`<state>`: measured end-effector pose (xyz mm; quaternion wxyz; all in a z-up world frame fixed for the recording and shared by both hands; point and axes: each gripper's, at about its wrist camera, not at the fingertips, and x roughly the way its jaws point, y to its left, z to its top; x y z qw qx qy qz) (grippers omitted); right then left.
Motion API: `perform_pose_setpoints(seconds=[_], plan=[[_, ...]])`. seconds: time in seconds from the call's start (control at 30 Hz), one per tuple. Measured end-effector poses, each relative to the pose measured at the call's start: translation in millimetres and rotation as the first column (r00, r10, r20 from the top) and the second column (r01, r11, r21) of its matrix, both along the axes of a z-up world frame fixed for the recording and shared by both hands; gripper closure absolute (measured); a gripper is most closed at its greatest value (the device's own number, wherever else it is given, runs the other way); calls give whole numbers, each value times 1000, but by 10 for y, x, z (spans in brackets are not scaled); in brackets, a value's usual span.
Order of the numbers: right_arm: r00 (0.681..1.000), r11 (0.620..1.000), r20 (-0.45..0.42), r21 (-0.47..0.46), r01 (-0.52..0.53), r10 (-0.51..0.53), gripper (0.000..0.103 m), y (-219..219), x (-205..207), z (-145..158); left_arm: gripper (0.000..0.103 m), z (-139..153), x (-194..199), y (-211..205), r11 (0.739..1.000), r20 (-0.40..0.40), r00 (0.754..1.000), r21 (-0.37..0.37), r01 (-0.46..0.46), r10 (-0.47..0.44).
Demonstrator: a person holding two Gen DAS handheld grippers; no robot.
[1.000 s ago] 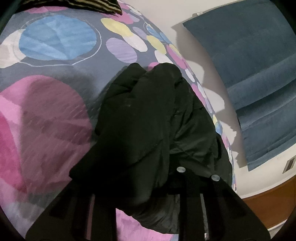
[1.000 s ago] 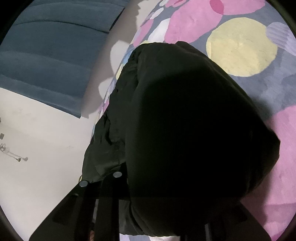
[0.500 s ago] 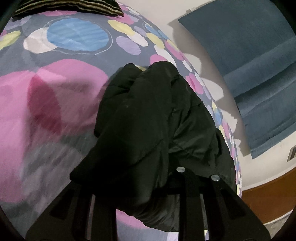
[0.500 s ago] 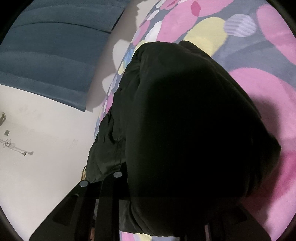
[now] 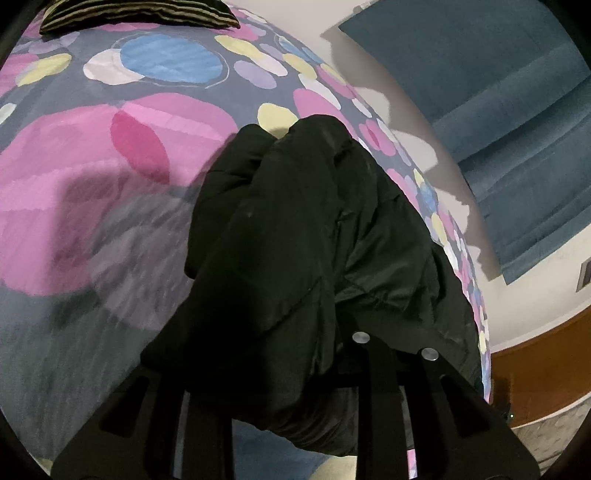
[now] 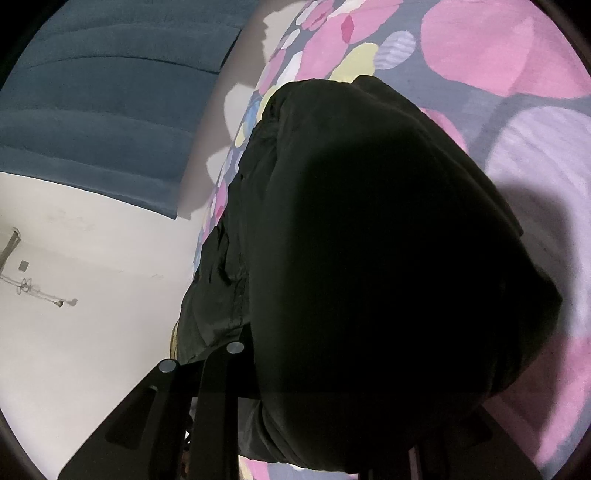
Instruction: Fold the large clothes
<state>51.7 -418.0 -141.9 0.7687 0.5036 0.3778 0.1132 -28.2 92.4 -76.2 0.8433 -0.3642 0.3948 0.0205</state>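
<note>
Black puffer jacket (image 5: 306,236) bunched ahead of both grippers, hanging over patterned bedspread (image 5: 110,206). Pinched by left gripper (image 5: 295,373) and right gripper (image 6: 332,387). Likely soft, bulky, slippery; best gripped at seams or hem.

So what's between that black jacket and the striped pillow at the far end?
In the left wrist view, only bare circle-patterned bedspread lies between black jacket and striped pillow.

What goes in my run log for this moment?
stage: folding | left tool: shut on jacket | right tool: shut on jacket | jacket: bunched, held over patterned cover
</note>
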Motion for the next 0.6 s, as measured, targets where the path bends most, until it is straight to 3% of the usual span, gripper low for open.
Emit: perform_pose_setpoints(seconds=[0.6], plan=[[1000, 999, 8, 37, -6, 6, 78, -66, 128, -102, 78, -32, -165, -10, 999, -2, 1000, 6, 31, -31]])
